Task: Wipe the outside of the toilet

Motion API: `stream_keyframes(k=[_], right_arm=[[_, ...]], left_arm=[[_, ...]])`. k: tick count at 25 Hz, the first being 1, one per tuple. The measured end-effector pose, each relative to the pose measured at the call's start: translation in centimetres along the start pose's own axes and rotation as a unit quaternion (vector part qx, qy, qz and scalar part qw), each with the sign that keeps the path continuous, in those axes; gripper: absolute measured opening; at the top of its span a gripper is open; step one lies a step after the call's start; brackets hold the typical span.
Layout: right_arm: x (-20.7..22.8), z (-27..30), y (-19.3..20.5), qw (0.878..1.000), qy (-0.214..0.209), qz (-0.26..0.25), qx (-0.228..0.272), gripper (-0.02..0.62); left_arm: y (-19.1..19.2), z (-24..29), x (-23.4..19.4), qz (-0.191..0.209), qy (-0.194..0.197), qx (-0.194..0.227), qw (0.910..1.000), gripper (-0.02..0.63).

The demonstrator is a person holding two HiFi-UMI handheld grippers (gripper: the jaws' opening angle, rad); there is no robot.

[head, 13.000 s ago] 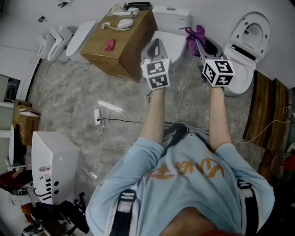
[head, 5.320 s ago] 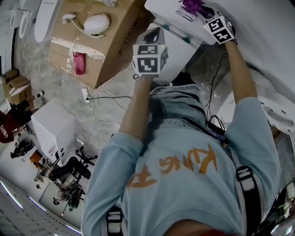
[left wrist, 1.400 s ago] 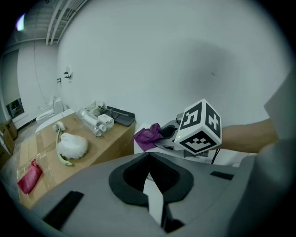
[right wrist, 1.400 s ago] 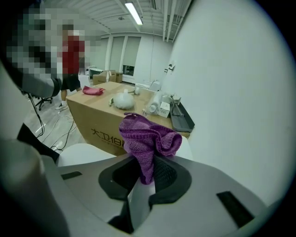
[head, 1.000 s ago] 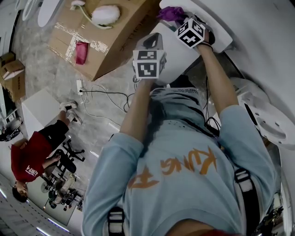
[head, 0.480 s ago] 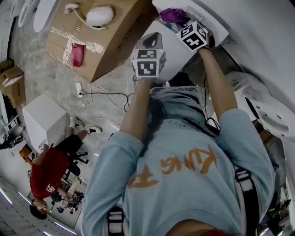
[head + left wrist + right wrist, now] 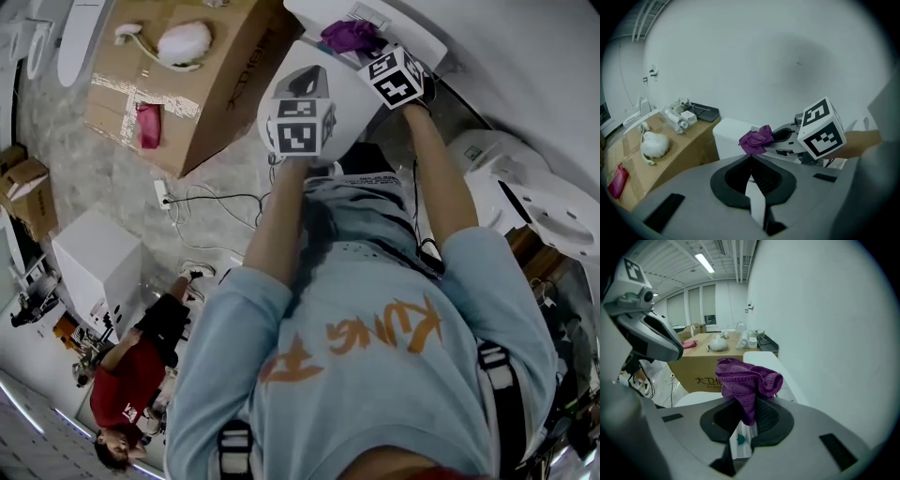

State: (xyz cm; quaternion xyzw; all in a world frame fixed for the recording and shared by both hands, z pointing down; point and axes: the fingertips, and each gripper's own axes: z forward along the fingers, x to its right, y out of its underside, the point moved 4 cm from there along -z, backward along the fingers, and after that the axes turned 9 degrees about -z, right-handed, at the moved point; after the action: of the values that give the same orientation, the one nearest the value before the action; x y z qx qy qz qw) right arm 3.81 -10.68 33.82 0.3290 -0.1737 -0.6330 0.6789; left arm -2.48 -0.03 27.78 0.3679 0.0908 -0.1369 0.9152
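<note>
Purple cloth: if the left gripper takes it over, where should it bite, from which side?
Probably the bunched free end of the purple cloth that stands out past the tips of the right gripper, approached from the cardboard box side; its tail is pinched between those jaws. The left gripper is shut, so open it first.

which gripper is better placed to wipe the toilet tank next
Right. The right gripper is shut on the purple cloth, at the toilet tank. The left gripper is shut, empty, and sits back from the tank.
</note>
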Motion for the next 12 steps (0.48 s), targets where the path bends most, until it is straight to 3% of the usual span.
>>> stream_keyframes(k=[12], right_arm=[[0.6,-4.6,5.2,0.989,0.057,0.137,0.021,0.074]], left_arm=[[0.8,1.1,4.1,0.043,0.036,-0.009,0.9984,0.025]])
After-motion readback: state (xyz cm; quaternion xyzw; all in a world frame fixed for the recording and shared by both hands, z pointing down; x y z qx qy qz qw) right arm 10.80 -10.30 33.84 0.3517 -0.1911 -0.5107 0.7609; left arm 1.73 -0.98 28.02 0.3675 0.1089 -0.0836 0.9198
